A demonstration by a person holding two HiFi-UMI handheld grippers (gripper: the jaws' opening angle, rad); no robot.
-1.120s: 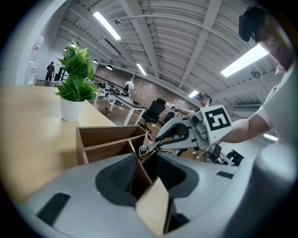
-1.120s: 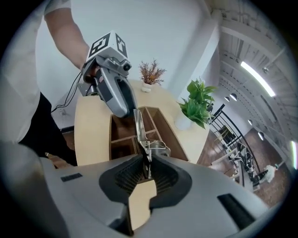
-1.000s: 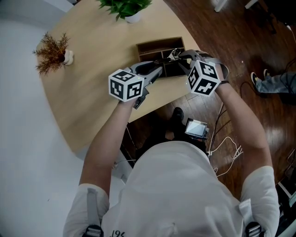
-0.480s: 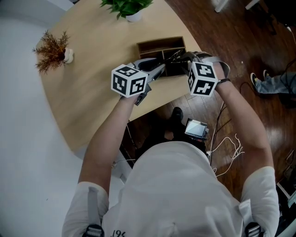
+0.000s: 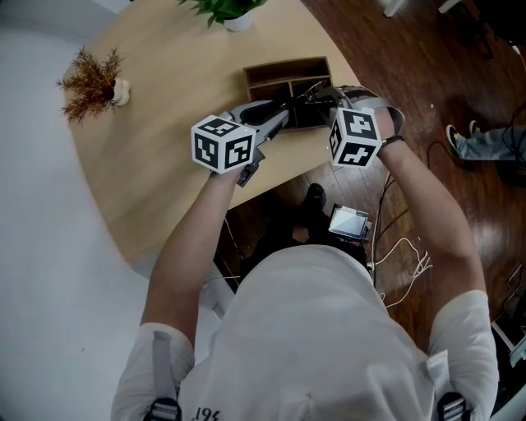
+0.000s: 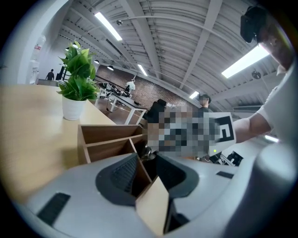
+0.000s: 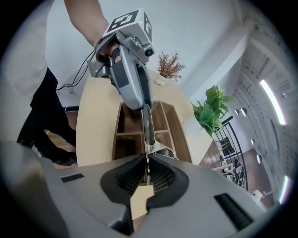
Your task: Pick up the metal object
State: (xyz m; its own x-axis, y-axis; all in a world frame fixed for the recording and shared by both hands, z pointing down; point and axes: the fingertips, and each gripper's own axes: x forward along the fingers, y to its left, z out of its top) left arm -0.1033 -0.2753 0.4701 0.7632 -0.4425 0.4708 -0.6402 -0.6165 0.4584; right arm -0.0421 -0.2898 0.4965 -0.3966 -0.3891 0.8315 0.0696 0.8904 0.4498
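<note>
The metal object [image 5: 306, 96] is slim and shiny, held in the air over the wooden organizer box [image 5: 288, 67] at the table's near edge. My right gripper [image 5: 322, 97] comes in from the right and is shut on its thin end [image 7: 147, 151]. My left gripper [image 5: 283, 113] comes in from the left. In the left gripper view its jaws stand narrowly apart with a metal piece [image 6: 148, 152] pinched at their tips. In the right gripper view the left gripper [image 7: 143, 106] meets the object's thicker end.
The tan table [image 5: 156, 173] carries a dried plant [image 5: 92, 82] at the left and a green plant [image 5: 226, 12] at the back. The box [image 7: 125, 122] has several open compartments. Cables and a small device [image 5: 348, 222] lie on the dark wooden floor below.
Both grippers and the metal object have drifted slightly farther over the box. Their hold looks the same.
</note>
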